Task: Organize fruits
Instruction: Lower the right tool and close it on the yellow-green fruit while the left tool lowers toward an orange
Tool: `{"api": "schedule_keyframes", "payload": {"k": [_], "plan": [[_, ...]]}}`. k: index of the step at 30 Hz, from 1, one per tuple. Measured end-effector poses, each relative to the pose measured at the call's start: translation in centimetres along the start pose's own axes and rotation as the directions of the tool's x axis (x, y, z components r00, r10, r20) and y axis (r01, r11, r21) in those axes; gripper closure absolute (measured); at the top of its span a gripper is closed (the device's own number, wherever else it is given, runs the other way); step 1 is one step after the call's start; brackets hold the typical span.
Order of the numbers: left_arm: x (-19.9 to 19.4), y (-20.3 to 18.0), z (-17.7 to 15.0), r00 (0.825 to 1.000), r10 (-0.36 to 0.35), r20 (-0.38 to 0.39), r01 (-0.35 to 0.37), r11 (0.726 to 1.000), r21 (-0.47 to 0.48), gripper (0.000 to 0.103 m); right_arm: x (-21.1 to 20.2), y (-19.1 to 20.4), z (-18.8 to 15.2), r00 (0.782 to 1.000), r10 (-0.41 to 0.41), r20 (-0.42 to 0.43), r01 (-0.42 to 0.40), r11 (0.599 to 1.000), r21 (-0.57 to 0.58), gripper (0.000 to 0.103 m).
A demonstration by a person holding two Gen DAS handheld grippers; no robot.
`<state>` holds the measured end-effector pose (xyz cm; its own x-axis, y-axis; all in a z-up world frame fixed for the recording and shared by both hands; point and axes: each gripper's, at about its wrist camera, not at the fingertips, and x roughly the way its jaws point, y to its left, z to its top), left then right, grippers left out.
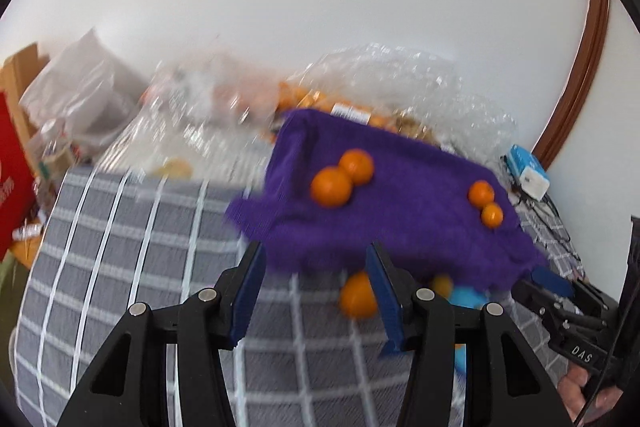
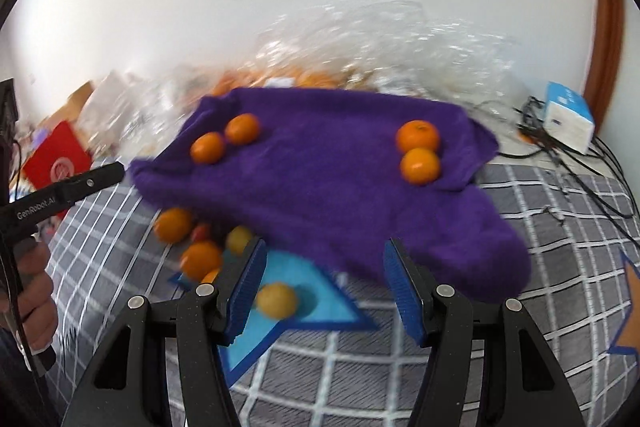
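Currently both tools stand spread with nothing between their blue pads. The left tool hovers over the grey checked cloth, its pads at the near edge of the purple towel. The right tool hovers likewise, its pads over the towel's front edge and a blue star-shaped patch on the cloth.

On the towel lie four mandarins in two touching pairs: one pair at the far left, one pair at the far right, well apart from each other.

More fruit lies off the towel, on the cloth before its left front edge: an orange mandarin, another, a yellowish fruit and a yellowish fruit on the blue patch, just beside the right tool's left pad. Motion blur prevents finer identification.

Behind the towel sit crumpled clear plastic bags with more orange fruit inside. A blue-and-white box and black cables lie at the far right.
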<state>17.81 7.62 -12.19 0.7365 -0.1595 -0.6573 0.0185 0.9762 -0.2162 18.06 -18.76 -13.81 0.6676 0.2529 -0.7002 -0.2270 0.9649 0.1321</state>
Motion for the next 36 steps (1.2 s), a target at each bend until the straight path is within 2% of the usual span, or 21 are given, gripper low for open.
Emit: {"api": "schedule_keyframes", "payload": {"k": [4,6,10,11,12,17,23,28,33,36], "plan": [[0.0,1.6,-2.6,0.998,0.037,-0.044,-0.038,0.999,-0.021,0.053,1.1,1.4,-1.5,0.999,0.017,-0.036,-0.018,0.999,-0.039,0.044],[0.2,2.2,-3.7,0.997,0.050,-0.058,-0.052,0.998,-0.032,0.053,2.3,1.6,-2.1,0.997,0.011,-0.081,-0.014,0.999,-0.035,0.054],[0.5,2.6,-5.0,0.995,0.044,-0.088,-0.050,0.997,-0.057,0.053,3.3,1.7,-2.6,0.994,0.024,-0.107,-0.028,0.999,-0.039,0.064],[0.5,2.5,-5.2,0.994,0.050,-0.095,-0.055,0.997,-0.053,0.053,3.4,1.8,-2.6,0.993,0.019,-0.113,-0.023,0.999,-0.040,0.075],[0.6,2.3,-5.5,0.992,0.071,-0.104,-0.075,0.996,-0.039,0.053,3.5,1.8,-2.6,0.993,0.018,-0.119,-0.023,0.999,-0.037,0.076],[0.8,1.5,-6.4,0.987,0.121,-0.101,-0.120,0.993,0.017,0.053,2.1,0.8,-2.8,0.997,-0.030,-0.077,0.027,0.999,-0.033,0.076],[0.7,1.5,-6.5,0.987,0.116,-0.107,-0.113,0.993,0.035,0.048,0.7,-1.6,-3.3,0.988,-0.141,-0.059,0.139,0.990,-0.038,0.076],[0.8,1.2,-6.7,0.987,0.117,-0.111,-0.112,0.993,0.046,0.045,1.0,-4.1,-3.9,0.990,-0.113,-0.086,0.119,0.991,0.063,0.076],[0.9,0.6,-6.5,0.980,0.152,-0.132,-0.143,0.987,0.072,0.044,1.1,-3.7,-4.1,0.985,-0.151,-0.079,0.155,0.987,0.046,0.076],[1.2,0.0,-5.7,0.980,0.122,-0.155,-0.111,0.991,0.076,0.044,1.1,-3.4,-4.3,0.983,-0.167,-0.075,0.170,0.985,0.028,0.076]]}}
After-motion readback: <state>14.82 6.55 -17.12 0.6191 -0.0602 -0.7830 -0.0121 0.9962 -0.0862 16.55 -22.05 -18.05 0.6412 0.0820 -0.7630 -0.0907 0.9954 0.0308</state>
